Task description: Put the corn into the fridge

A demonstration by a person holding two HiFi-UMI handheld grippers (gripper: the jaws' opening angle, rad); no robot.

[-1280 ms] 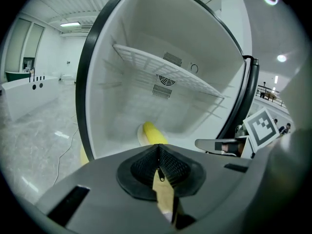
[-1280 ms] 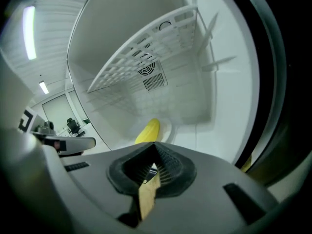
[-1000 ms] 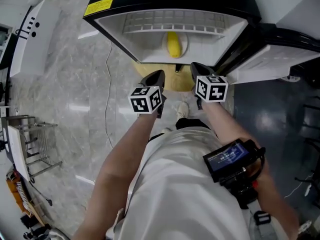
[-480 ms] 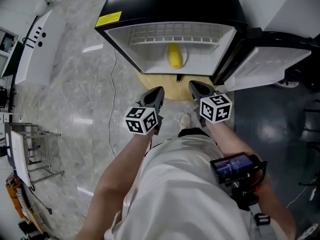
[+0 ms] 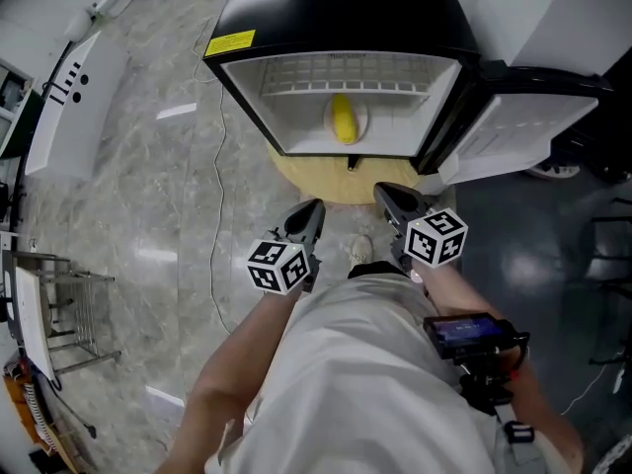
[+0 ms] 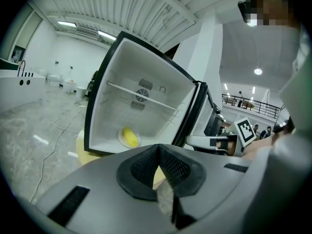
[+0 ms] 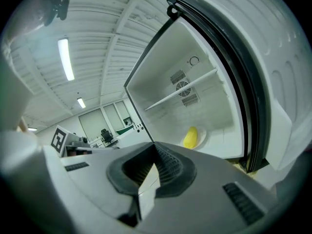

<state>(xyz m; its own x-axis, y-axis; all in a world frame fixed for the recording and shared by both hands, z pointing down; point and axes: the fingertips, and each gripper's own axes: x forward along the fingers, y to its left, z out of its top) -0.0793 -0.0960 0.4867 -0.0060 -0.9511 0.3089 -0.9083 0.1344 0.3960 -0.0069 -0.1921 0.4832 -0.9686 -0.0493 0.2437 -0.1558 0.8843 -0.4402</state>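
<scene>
A yellow corn cob [image 5: 344,119] lies on a small white plate [image 5: 359,131] on the floor of the open fridge [image 5: 296,141]. The same corn [image 6: 129,137] shows in the left gripper view, and as corn [image 7: 190,137] in the right gripper view. My left gripper [image 5: 309,208] and right gripper [image 5: 389,195] are side by side in front of the fridge, well short of its opening. Both are shut with nothing between the jaws: the left gripper [image 6: 158,151] and the right gripper [image 7: 155,150] show their pads meeting.
The fridge door [image 5: 523,126] stands swung open to the right. A wire shelf [image 5: 336,72] spans the fridge's upper part. A yellow round mat [image 5: 326,178] lies under the fridge front. A cable [image 5: 217,176] runs over the marble floor; a metal rack [image 5: 59,304] stands far left.
Both grippers have drawn back from the fridge toward the person's body. The corn and plate have stayed in place inside.
</scene>
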